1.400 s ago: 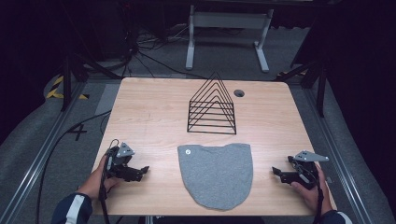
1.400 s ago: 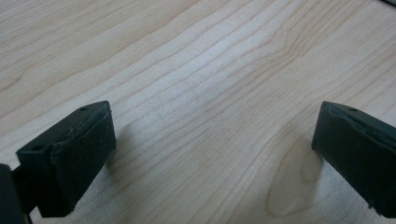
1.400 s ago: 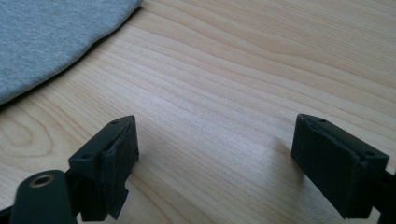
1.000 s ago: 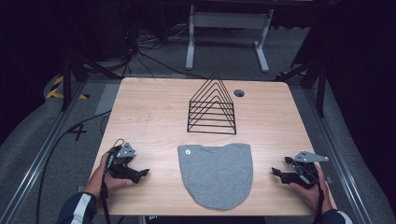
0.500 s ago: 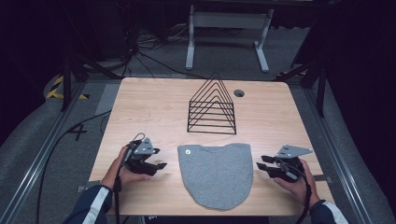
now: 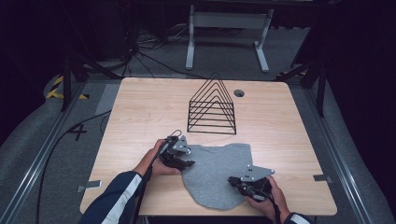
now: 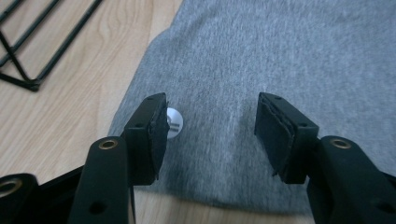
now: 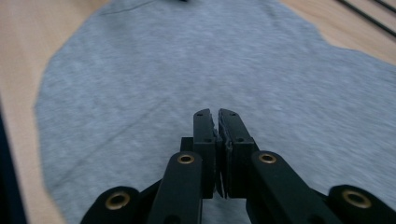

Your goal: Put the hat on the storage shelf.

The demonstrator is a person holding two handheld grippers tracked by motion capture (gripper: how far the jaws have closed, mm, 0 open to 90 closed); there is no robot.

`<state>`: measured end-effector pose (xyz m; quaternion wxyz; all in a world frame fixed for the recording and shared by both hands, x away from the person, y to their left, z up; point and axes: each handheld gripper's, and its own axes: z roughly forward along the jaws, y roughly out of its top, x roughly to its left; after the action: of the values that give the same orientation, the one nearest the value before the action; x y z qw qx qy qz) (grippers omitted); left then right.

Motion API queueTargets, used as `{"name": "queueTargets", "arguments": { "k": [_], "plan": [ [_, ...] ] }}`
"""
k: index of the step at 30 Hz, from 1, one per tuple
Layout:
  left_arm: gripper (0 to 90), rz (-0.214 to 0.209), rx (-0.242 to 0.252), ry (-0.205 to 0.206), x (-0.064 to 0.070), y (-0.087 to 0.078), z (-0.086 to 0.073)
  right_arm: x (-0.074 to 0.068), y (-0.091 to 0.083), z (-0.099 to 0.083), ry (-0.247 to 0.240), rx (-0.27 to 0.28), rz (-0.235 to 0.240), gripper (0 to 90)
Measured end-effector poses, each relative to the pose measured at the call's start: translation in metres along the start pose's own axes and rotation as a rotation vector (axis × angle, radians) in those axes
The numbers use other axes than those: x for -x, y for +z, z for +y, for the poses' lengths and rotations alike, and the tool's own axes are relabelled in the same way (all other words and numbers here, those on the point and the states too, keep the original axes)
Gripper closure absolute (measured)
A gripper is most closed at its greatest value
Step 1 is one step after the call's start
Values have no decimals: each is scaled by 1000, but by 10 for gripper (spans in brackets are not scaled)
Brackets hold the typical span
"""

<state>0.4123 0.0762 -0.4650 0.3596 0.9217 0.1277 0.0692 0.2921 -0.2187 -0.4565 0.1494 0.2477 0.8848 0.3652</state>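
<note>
Now we are holding the left gripper (image 6: 187,163) with jaws spread over the near-left edge of the grey cloth (image 6: 215,171) lying on the desk (image 6: 140,112), while the right gripper (image 6: 233,181), jaws pressed together, is hovering over its near-right part.

A light wooden table with rounded corners (image 6: 140,107) stands on a grey carpeted floor (image 6: 28,140) in a dim, dark-walled room. Beyond the table's far edge, away from the grippers, a white metal stand on two feet (image 6: 227,28) rests among loose black cables (image 6: 140,51). Yellow-and-black striped tape (image 6: 58,87) marks the floor at far left.
</note>
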Motion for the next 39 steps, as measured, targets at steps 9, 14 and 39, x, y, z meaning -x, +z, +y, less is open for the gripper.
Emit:
{"name": "queueTargets", "arguments": {
  "k": [9, 14, 39],
  "plan": [
    [405, -20, 26, -43, 10, -7, -13, 10, 5, -4, -42, -28, -73, 852],
    [407, -35, 19, -65, 27, -18, -23, 32, 8, -4, 14, -24, -72, 856],
    [452, -196, 25, -55, 111, -15, -15, 81, 45, 30, 21, -58, -166, 821]
  ]
}}
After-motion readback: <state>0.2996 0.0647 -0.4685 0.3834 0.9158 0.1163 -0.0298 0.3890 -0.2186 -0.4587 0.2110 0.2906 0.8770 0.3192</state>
